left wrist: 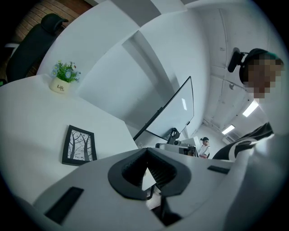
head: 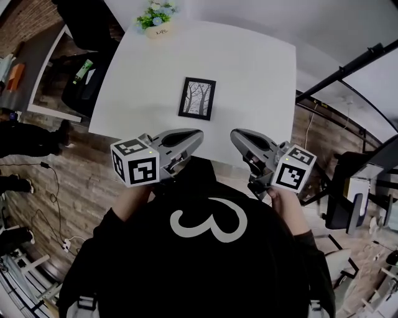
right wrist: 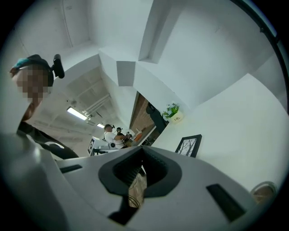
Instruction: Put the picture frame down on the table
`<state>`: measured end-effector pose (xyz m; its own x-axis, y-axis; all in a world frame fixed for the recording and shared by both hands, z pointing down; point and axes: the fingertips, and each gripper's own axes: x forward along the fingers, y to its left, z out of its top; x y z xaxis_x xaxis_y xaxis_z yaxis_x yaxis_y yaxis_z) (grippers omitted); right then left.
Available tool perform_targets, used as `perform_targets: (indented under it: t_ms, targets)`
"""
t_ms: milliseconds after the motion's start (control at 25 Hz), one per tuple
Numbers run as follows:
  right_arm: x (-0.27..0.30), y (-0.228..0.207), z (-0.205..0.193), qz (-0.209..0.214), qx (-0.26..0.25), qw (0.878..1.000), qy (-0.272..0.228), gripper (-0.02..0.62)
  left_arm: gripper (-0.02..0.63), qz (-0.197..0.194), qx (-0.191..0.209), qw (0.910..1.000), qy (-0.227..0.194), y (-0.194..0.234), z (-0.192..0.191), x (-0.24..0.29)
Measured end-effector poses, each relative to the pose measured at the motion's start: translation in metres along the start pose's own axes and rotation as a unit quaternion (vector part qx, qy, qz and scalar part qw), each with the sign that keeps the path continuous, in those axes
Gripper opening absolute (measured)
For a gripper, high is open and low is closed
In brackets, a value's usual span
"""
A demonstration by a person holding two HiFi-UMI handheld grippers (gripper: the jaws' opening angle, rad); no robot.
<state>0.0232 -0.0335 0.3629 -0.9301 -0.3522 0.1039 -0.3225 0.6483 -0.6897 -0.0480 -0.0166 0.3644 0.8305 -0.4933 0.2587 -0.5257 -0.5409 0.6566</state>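
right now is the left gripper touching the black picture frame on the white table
Apart. The head view shows bare white table between the left gripper and the black picture frame.

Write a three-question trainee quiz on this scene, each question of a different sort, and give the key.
1. True or false: the picture frame lies flat on the table, with neither gripper touching it.
2. What stands at the table's far edge? A) a potted plant B) a mug C) a lamp
3. Fill in: the jaws of the left gripper and the right gripper are both ____, with nothing between them.
Key: 1 true; 2 A; 3 shut.
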Motion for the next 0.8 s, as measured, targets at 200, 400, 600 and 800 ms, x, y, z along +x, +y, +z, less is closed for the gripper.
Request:
perform_targets:
  t_ms: [200, 400, 600, 800]
  targets:
    - [0.002, 0.002, -0.004, -0.008, -0.021, 1.0, 0.012, 0.023, 0.015, -0.005, 0.0, 1.0, -0.008, -0.006, 0.002, -0.003]
    - [0.001, 0.001, -0.005, -0.021, -0.041, 0.999, 0.021, 0.023, 0.015, -0.013, 0.002, 0.9997, -0.018, -0.012, 0.008, -0.005]
    - [0.002, 0.002, -0.006, -0.025, -0.051, 0.998, 0.02, 0.023, 0.015, -0.009, 0.015, 0.9997, -0.017, -0.011, 0.01, -0.007]
    - [-0.005, -0.001, -0.007, -0.041, -0.065, 0.997, 0.023, 0.023, 0.015, -0.011, 0.023, 0.9994, -0.022, -0.017, 0.012, -0.006]
